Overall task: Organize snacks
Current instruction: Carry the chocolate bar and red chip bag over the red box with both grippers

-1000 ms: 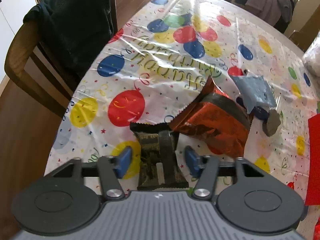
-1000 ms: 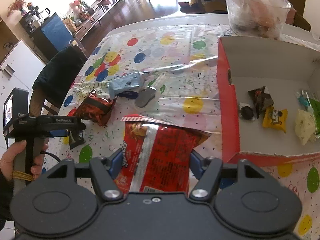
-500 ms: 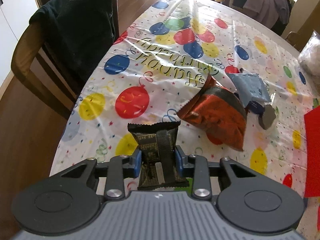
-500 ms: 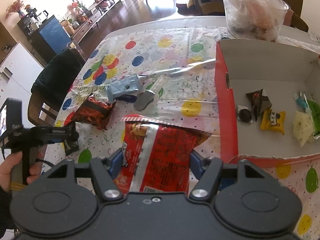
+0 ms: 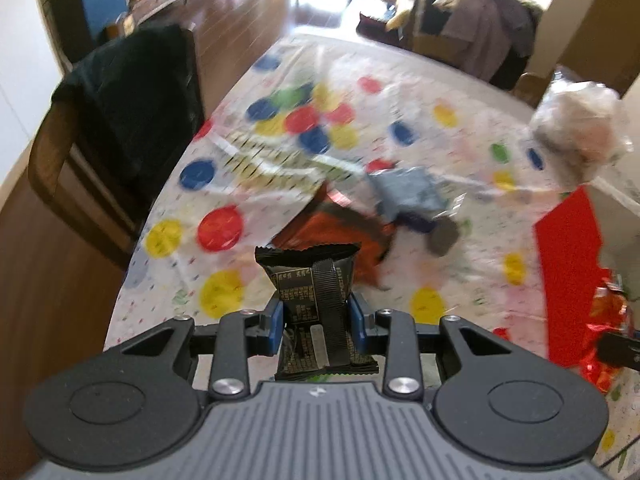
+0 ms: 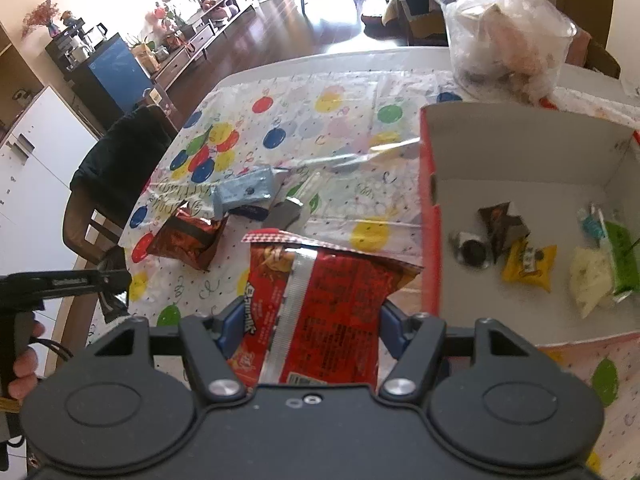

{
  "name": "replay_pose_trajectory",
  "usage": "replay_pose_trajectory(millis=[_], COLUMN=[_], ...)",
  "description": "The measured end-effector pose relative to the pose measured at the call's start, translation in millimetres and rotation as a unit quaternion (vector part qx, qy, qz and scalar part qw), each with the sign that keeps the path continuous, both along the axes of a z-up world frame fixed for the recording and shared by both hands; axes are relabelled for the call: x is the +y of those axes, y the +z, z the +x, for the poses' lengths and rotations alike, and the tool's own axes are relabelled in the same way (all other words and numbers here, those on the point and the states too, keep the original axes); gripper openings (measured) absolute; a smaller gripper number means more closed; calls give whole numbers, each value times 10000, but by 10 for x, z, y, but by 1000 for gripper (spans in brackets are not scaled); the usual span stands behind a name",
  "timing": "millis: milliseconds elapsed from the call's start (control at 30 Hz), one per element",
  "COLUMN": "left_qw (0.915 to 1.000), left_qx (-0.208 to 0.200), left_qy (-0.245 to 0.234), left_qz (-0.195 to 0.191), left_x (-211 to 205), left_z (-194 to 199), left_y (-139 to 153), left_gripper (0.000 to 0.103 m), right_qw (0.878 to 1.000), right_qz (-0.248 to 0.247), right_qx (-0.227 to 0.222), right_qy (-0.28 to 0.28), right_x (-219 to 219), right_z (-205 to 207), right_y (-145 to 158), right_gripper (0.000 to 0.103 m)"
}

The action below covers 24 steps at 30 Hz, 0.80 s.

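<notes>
Left gripper (image 5: 316, 322): blue pads clamped on a black packet (image 5: 310, 280) — packet upright, lifted clear of the tablecloth (image 5: 224, 168).
Right gripper (image 6: 308, 324): pads pressed on both sides of a red bag (image 6: 320, 292), its crimped top pointing to 12 o'clock.
Box (image 6: 432, 216): red outside, white inside, at 2 o'clock from the right gripper — several small snacks lie inside, among them a yellow packet (image 6: 528, 264).
Orange bag (image 6: 186, 240): on the cloth at 10 o'clock from the red bag.
Blue-grey packet (image 6: 244, 192): just beyond the orange bag, at 11 o'clock.
Chair (image 5: 120, 120): at the table's left edge, dark cloth draped over it.
</notes>
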<state>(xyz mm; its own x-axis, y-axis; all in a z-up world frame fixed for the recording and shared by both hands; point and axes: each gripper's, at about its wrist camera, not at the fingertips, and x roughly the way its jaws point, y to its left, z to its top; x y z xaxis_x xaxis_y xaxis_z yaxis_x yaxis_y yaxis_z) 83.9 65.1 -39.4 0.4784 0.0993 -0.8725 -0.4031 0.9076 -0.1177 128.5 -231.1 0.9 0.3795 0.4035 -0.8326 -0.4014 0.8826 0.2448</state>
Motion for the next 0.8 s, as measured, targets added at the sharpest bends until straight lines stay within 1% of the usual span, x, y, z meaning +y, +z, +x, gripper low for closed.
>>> replay_pose_trajectory(millis=[133, 233, 500, 633, 800], left_qw=[9991, 9976, 9921, 9870, 9794], left_qx=[-259, -399, -612, -671, -635], left_qy=[-291, -541, -1089, -1439, -1908], left_qz=[163, 180, 148, 245, 186], left_x=[-328, -600, -1314, -1709, -2192], left_z=[112, 229, 540, 701, 912], left_y=[218, 345, 519, 586, 637], left_gripper=[32, 32, 32, 32, 32], right_qw=[9999, 9997, 9984, 9972, 9956], right_qz=[21, -1, -54, -120, -202], right_qx=[-105, -204, -422, -534, -635], right_qy=[-32, -96, -366, -505, -658], right_x=[-198, -381, -933, -1206, -1517], right_z=[77, 150, 362, 465, 593], right_y=[88, 147, 227, 243, 250], right_gripper=[65, 65, 65, 65, 65])
